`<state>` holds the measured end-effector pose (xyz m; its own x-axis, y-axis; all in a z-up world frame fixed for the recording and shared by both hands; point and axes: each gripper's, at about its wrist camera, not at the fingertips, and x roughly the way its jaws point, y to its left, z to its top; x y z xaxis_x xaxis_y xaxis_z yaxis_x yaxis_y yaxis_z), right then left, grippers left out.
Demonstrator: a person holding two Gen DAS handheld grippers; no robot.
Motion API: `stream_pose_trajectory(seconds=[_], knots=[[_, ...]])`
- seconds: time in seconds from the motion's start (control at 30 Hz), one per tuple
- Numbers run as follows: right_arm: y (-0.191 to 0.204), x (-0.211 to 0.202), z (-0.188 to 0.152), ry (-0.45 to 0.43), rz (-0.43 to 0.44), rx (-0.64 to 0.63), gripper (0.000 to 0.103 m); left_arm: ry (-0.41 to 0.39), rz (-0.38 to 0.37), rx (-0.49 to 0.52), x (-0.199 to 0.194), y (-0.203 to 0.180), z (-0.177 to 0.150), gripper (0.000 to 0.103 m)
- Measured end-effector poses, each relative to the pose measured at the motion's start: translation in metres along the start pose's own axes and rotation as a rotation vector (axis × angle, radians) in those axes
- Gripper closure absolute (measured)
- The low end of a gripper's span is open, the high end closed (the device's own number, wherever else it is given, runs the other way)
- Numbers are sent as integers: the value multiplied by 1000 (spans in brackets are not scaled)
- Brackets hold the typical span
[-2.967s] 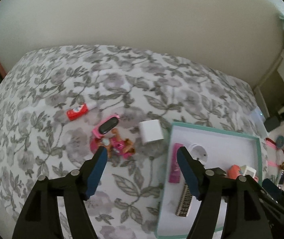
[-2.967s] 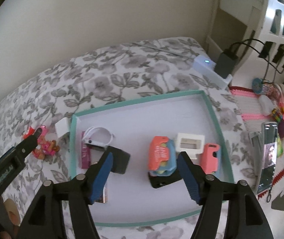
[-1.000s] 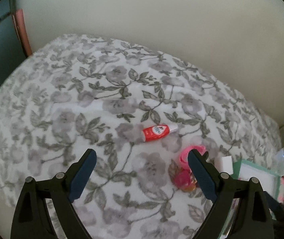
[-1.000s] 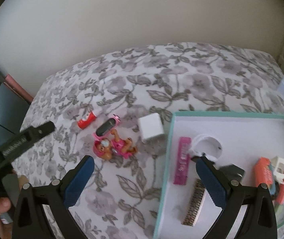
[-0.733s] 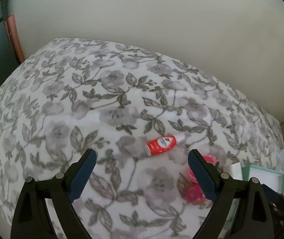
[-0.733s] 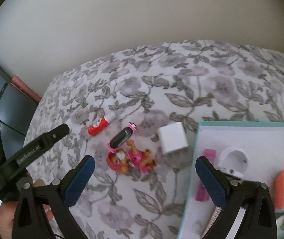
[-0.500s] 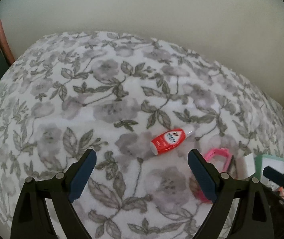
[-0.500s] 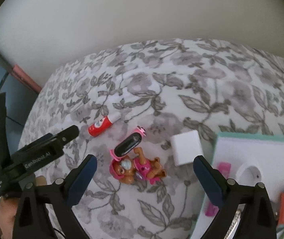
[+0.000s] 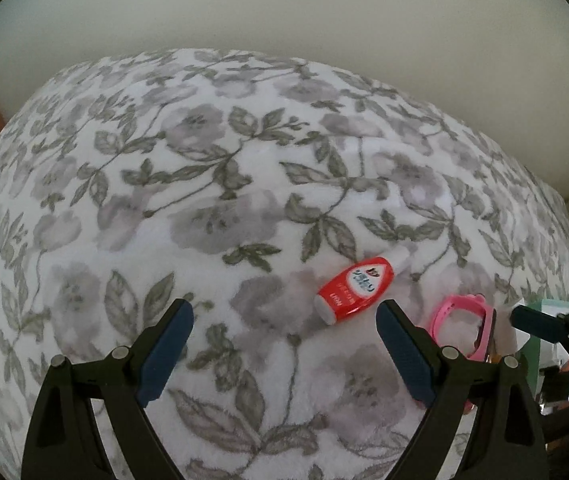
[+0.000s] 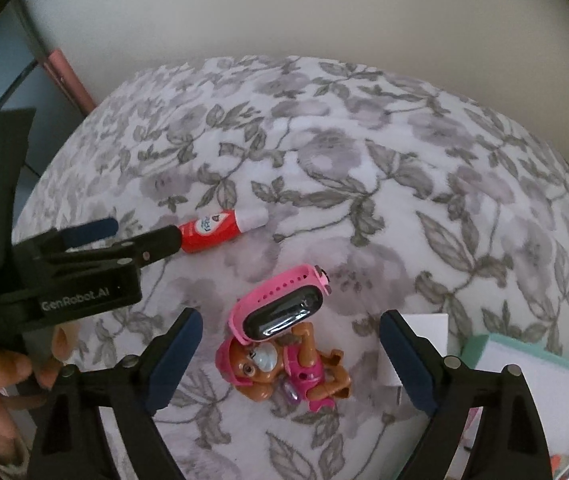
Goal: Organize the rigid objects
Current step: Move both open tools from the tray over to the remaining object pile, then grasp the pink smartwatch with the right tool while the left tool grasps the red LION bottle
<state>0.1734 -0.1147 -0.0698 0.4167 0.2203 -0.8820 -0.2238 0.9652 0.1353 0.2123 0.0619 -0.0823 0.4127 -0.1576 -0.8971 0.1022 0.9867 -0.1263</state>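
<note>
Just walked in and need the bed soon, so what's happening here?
A person is tidying small items off the floral blanket with two handheld grippers. The left gripper, jaws open, is nearing the red tube. The right gripper, also open, hovers over the pink watch and toy pup. Nothing is held.

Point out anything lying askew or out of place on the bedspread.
Three items lie loose and unaligned on the floral bedspread, outside the teal-rimmed tray: a red tube lying diagonally, a pink smartwatch resting against a pink toy dog figure sprawled on its side. Nothing looks spilled or broken.
</note>
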Motion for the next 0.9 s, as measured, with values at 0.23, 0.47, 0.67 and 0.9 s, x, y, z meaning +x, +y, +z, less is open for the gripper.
stream_pose_trajectory(seconds=[0.23,0.47,0.67,0.9], knots=[[3,13,2,27,-12,-50,22,2,1,132,10,-22,4,10],[4,20,7,24,-6,-88,28,6,-15,180,20,-35,12,10],[4,25,10,19,10,-111,33,18,-24,208,30,-42,12,23],[10,26,10,10,22,-145,38,34,-46,215,36,-43,12,49]])
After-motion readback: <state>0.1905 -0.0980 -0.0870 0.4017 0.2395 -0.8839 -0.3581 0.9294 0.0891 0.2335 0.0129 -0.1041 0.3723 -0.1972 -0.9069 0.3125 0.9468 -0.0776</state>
